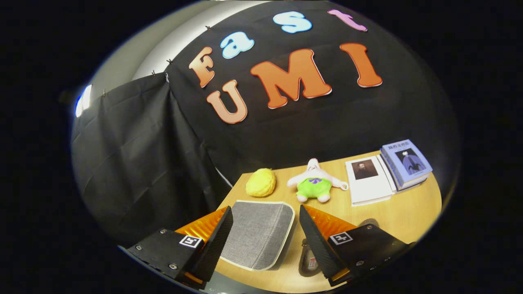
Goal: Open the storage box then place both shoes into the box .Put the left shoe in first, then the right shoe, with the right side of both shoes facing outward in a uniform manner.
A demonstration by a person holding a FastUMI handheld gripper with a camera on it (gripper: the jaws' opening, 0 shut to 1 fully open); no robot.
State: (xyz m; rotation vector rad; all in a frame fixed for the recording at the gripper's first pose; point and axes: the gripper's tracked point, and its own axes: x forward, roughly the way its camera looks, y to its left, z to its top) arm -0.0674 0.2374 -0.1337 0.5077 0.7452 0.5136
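Grey fabric box (pixel 259 233) sat lid-down at bench (pixel 408 212) near edge, claw (pixel 265 237) open w/ nothing held; fingers could slip off soft lid.

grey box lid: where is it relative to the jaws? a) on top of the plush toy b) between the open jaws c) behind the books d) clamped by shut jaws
b: the grey fabric lid lies flat on the wooden table between the gripper's open jaws, untouched.

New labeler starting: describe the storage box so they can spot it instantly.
On the wooden table, the storage box lies nearest, between the open fingers of the gripper. It is flat, grey fabric with pale edging; the yellow plush and green-shorts toy beyond are rounded and bright.
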